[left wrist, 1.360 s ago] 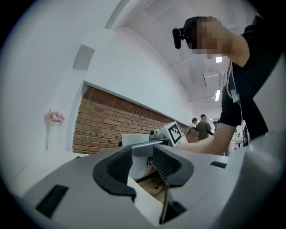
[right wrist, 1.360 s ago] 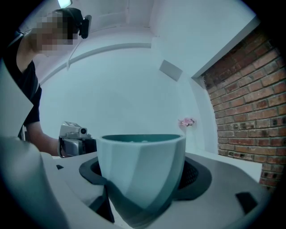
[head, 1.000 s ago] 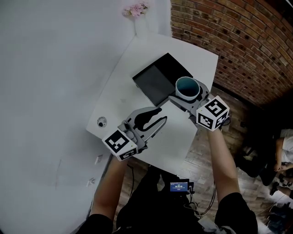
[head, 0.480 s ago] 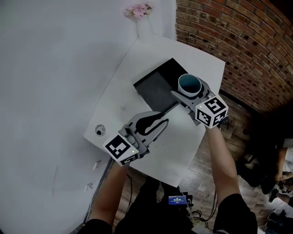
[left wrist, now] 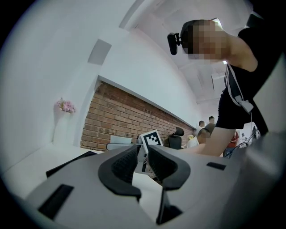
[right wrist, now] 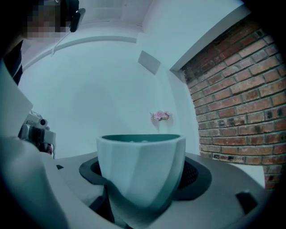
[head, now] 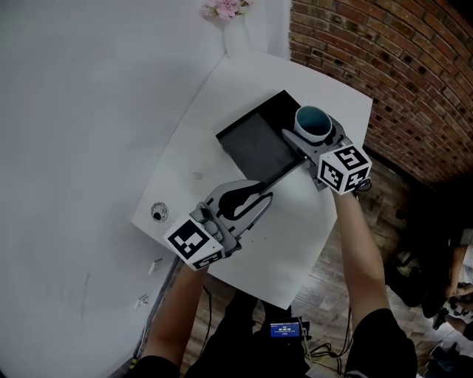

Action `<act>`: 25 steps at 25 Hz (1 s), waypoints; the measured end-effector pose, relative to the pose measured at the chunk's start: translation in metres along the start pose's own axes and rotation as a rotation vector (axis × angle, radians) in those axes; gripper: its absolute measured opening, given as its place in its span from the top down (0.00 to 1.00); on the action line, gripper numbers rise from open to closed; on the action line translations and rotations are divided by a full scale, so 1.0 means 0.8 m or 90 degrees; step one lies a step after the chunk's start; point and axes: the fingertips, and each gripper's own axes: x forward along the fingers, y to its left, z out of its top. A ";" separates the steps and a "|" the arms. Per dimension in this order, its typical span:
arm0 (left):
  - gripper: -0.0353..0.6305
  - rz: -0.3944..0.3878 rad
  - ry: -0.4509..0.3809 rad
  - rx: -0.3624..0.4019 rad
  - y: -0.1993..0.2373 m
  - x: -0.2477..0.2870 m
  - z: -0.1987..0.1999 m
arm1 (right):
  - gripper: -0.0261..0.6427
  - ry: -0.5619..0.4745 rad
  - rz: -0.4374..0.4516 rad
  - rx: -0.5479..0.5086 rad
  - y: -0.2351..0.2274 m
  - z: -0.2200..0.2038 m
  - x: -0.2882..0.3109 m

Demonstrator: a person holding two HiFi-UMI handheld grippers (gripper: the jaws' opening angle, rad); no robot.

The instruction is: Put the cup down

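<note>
Only one cup (right wrist: 140, 172), clamped in right gripper (head: 314, 128)

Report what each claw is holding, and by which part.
The right claw holds the cup by its side walls, below the rim. The left claw holds nothing; its jaws have just been closing, with nothing between them.

Mat (head: 255, 140) on table (head: 292, 221), cup (head: 312, 123) at its right edge — left gripper (head: 264, 192) nearer, flowers (head: 228, 9) beyond.

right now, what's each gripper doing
left gripper: open, empty, jaws have just been closing
right gripper: closed on the cup
</note>
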 end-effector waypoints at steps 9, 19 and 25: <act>0.82 0.010 0.008 0.005 0.014 -0.012 -0.002 | 0.37 -0.001 -0.026 -0.003 -0.021 -0.009 0.022; 0.82 0.014 0.006 0.004 0.018 -0.016 -0.003 | 0.37 -0.011 -0.027 -0.037 -0.024 -0.012 0.023; 0.82 0.016 0.008 0.004 0.018 -0.016 0.000 | 0.37 -0.010 -0.018 -0.083 -0.015 -0.015 0.017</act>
